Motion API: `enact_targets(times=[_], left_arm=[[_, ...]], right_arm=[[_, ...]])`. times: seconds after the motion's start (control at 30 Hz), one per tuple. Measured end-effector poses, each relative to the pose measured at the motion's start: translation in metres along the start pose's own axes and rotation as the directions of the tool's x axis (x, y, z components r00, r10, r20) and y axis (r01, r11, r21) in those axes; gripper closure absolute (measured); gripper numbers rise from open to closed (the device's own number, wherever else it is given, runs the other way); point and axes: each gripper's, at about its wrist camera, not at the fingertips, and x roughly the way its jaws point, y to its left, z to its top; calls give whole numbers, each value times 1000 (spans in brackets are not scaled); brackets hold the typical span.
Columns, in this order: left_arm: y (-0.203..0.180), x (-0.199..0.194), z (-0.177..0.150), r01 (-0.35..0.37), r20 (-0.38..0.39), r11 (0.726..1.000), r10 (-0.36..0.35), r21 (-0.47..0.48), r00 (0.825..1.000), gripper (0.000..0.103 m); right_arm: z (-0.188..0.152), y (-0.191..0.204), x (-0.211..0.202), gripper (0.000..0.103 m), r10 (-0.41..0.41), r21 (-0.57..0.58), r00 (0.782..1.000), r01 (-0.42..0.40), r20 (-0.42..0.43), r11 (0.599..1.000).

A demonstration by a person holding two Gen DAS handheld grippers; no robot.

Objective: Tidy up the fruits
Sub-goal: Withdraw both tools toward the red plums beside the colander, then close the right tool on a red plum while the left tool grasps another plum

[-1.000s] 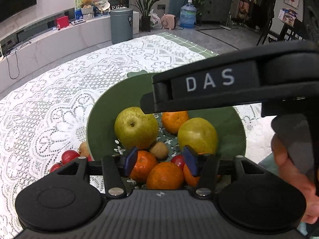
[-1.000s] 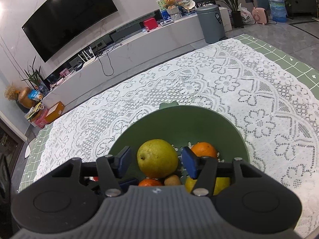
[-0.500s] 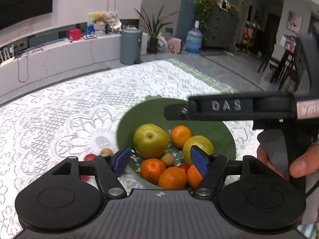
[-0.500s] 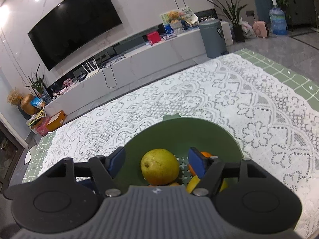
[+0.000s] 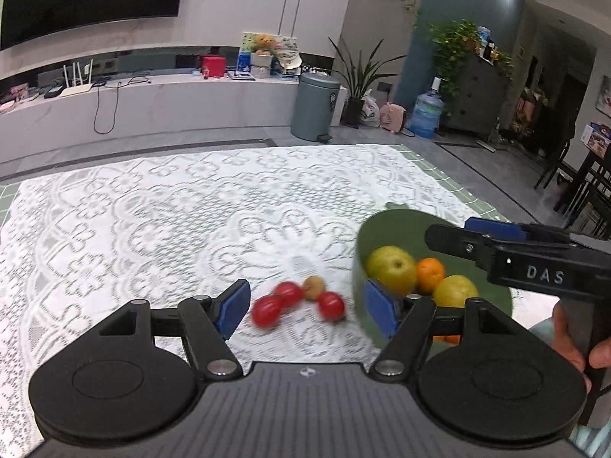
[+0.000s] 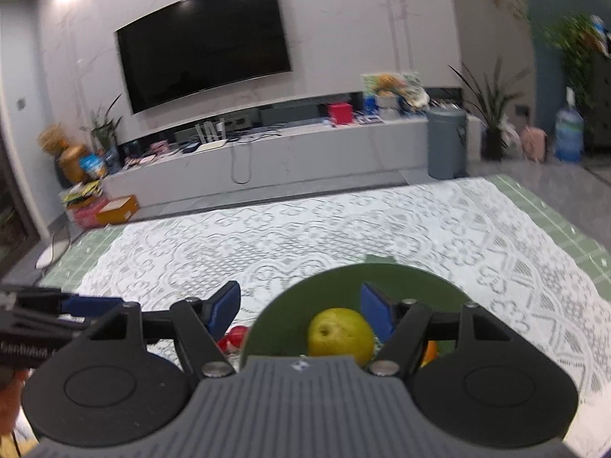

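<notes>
A green perforated bowl (image 5: pixel 397 225) on the lace tablecloth holds a yellow-green pear (image 5: pixel 389 269), an orange (image 5: pixel 430 274), a second pear (image 5: pixel 454 291) and other fruit hidden behind my fingers. Three red cherry tomatoes (image 5: pixel 290 301) and a small brown fruit (image 5: pixel 314 287) lie on the cloth left of the bowl. My left gripper (image 5: pixel 307 307) is open and empty above the tomatoes. My right gripper (image 6: pixel 301 309) is open and empty above the bowl's (image 6: pixel 382 278) near left side, with the pear (image 6: pixel 340 332) below it. The right gripper also shows in the left wrist view (image 5: pixel 534 263).
The white lace tablecloth (image 5: pixel 191 210) covers a green table, with its far and right edges in view. Beyond it are a TV console, a grey bin (image 5: pixel 315 107), plants and a water bottle (image 5: pixel 425 114) on the floor.
Both grippers have pulled back and risen from the bowl. The left one has swung left, so the tomatoes now lie between its fingers. Both have opened wider.
</notes>
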Motion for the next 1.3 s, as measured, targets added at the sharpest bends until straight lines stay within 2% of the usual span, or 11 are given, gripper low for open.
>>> enact_targets(times=[0.2,0.3,0.5,0.57,0.67,0.87,0.97,1.03,1.13,1.27,1.3], left_arm=[[15,0,-11,9,-6,999,-9,33,1000,25],[20,3,-18,13,-8,998,-13,58,1000,27],[23,15,-28,29,-19,992,-27,119,999,29],[25,23,-30,34,-28,990,-30,138,999,30],[24,36,-33,36,-41,985,-30,171,999,36],[34,57,-32,59,-57,985,-51,160,997,39],[36,63,-29,82,-54,983,-74,166,996,39],[34,69,-30,80,-62,980,-70,183,996,39],[35,77,-32,81,-85,978,-66,191,994,42],[38,81,-32,107,-94,979,-92,172,991,44],[38,82,-32,111,-93,980,-97,167,991,45]], right_arm=[[-6,32,6,38,7,-161,1000,-7,2,987],[-11,46,10,46,6,-248,1000,-7,-6,969],[-19,67,18,56,2,-374,999,-15,-36,927],[-21,71,24,59,-8,-396,998,-15,-58,918],[-21,74,32,68,-7,-412,996,-33,-94,911],[-12,75,46,69,38,-423,982,-114,-184,899],[-6,83,58,69,27,-489,970,-146,-241,860],[-1,90,66,69,10,-564,964,-165,-267,809],[6,98,81,69,-4,-632,933,-242,-361,736],[15,104,104,70,-43,-640,856,-350,-515,684],[16,105,108,70,-59,-646,843,-362,-534,672]])
